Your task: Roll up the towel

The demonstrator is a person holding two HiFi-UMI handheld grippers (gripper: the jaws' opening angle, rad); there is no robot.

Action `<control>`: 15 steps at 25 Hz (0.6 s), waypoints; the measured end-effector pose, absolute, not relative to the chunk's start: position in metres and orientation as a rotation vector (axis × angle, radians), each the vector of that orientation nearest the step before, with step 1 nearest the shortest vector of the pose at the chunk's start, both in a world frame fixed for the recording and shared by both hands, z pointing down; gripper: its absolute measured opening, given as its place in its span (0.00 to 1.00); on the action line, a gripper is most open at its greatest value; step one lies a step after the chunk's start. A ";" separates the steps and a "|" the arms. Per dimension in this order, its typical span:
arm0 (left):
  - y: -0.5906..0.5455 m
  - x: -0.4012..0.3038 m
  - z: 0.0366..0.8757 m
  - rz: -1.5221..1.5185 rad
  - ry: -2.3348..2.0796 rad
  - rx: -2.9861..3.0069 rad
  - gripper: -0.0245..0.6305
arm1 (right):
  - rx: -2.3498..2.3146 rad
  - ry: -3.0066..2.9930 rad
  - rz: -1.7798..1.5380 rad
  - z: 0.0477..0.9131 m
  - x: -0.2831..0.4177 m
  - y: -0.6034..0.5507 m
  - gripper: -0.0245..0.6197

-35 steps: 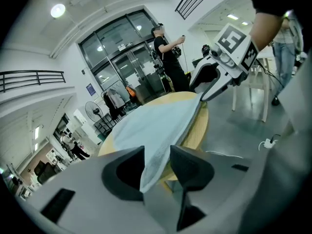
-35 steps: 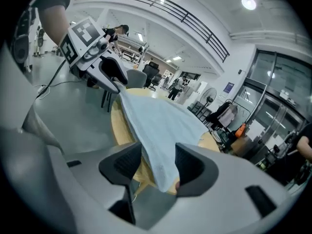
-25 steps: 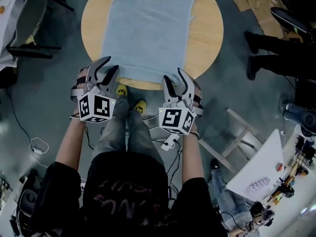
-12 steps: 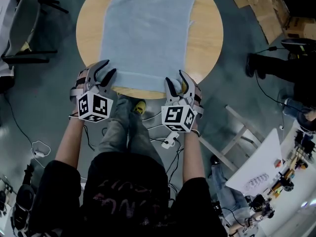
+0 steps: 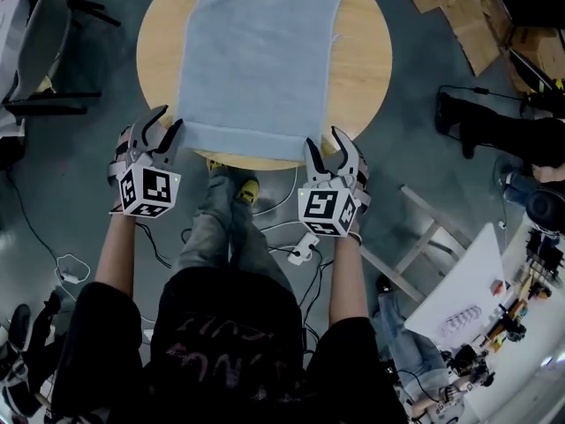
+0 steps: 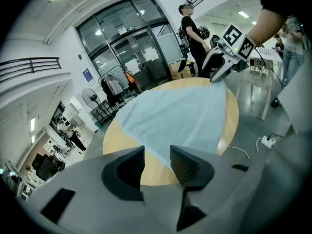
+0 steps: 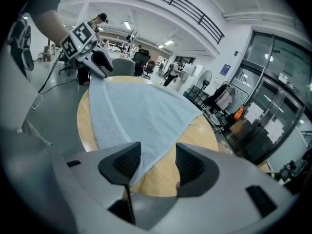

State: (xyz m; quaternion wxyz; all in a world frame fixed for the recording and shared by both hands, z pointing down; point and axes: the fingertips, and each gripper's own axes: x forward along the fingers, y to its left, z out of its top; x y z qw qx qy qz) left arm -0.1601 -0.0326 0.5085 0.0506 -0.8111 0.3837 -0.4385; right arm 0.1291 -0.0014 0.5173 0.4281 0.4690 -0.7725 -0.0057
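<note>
A light blue towel [image 5: 260, 60] lies flat and unrolled on the round wooden table [image 5: 362, 60], its near edge by the table's front rim. My left gripper [image 5: 162, 127] stands open just left of the towel's near left corner. My right gripper [image 5: 325, 145] is open at the near right corner. In the left gripper view the towel [image 6: 175, 116] runs its corner toward the gap of the left gripper [image 6: 157, 156], untouched by the pads. The right gripper view shows the towel [image 7: 141, 116] with its corner between the open jaws of the right gripper [image 7: 158, 161], not pinched.
A chair [image 5: 44, 34] stands at the far left and flattened cardboard [image 5: 468, 16] lies at the upper right. A white frame [image 5: 424, 246] and a cluttered white table [image 5: 468, 299] sit to the right. Cables and a power strip [image 5: 305, 246] lie by my feet. Another person's legs [image 5: 494, 122] are at the right.
Both grippers have spread outward along the towel's near edge: the left one slid left off the corner, the right one shifted slightly right and nearer. The towel has not moved.
</note>
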 end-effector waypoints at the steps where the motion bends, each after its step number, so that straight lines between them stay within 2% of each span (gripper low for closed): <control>1: -0.032 -0.165 0.513 -1.353 1.178 -2.462 0.30 | 1.161 -1.922 -0.005 0.523 0.130 -0.001 0.39; 6: -0.035 -0.178 0.529 -1.414 1.183 -2.434 0.29 | 1.140 -1.914 -0.003 0.537 0.130 -0.009 0.38; 10: -0.029 -0.172 0.502 -1.343 1.131 -2.415 0.29 | 1.123 -1.915 -0.009 0.540 0.128 -0.009 0.38; 15: 0.003 -0.129 0.460 -1.242 0.889 -2.476 0.29 | 1.121 -1.915 -0.008 0.542 0.127 -0.008 0.35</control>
